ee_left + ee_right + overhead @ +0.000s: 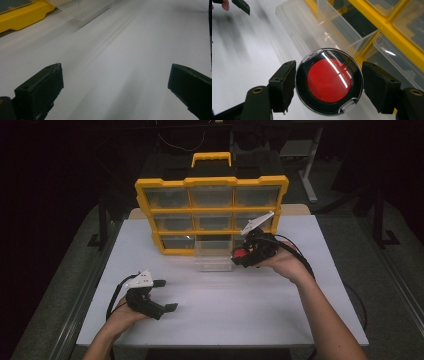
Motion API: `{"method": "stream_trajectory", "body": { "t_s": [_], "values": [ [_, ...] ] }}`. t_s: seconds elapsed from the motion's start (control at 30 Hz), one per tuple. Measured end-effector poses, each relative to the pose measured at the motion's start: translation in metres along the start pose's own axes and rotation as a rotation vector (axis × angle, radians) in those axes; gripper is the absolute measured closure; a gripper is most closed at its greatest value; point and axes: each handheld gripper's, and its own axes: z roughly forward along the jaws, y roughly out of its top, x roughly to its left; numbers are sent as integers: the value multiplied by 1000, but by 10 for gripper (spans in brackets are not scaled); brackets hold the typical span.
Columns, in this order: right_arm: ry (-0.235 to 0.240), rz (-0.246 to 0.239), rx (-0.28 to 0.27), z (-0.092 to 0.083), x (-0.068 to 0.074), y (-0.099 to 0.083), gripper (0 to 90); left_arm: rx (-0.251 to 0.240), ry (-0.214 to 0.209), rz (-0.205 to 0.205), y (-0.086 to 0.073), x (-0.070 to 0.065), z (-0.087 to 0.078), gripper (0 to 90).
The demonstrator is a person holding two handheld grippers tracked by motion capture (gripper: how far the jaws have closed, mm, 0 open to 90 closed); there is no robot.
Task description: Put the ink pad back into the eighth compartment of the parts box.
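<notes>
item: round compact [329, 81], black rim, red centre under a clear lid. location: clamped edge to edge in my right gripper [328, 83], held above the table [280, 315] just beside the pulled-out clear drawer [213, 254] of the yellow organiser [212, 212].

item: left gripper [162, 295], jaws spread wide with nothing between them, low over bare table near the front left, well apart from the drawer.

risks, as i judge them:
- the compact is pinched only at two points on a smooth curved rim; any tilt or bump and i'd expect it to pivot or squirt out.
- the drawer wall is clear and hard to read; coming in low, i could clip its rim and push the drawer off its slot.
- dropped from height, the compact could land on edge, or its lid could pop.

hard to make out:
- whether the drawer already holds anything; glare hides its floor.
- contents of the other drawers, dim behind their fronts.
- how far the drawer still sits inside the organiser.
- the compact's underside and hinge.
</notes>
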Motion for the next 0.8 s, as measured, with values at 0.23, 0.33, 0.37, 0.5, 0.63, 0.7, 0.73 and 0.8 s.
{"method": "stream_trajectory", "body": {
  "t_s": [0.23,0.33,0.37,0.5,0.63,0.7,0.73,0.8],
  "values": [
    [1,4,-6,2,-2,7,287,-4,2,-1,0,1,0,0],
    [1,2,-9,3,-2,10,287,-4,1,-1,0,1,-1,0],
    [4,3,-15,5,-2,12,287,-4,1,0,0,1,-1,0],
    [7,-1,-19,7,-1,15,287,-2,0,3,0,0,0,0],
    [8,-3,-21,10,-1,19,287,-2,-1,3,0,0,0,0],
    [10,1,-24,12,-1,20,287,-2,-1,2,0,0,0,0],
    [11,4,-24,12,-1,21,287,-2,-1,2,0,0,0,0],
    [13,2,-28,14,-1,23,287,-1,-1,1,0,0,0,0]
  ]
}}
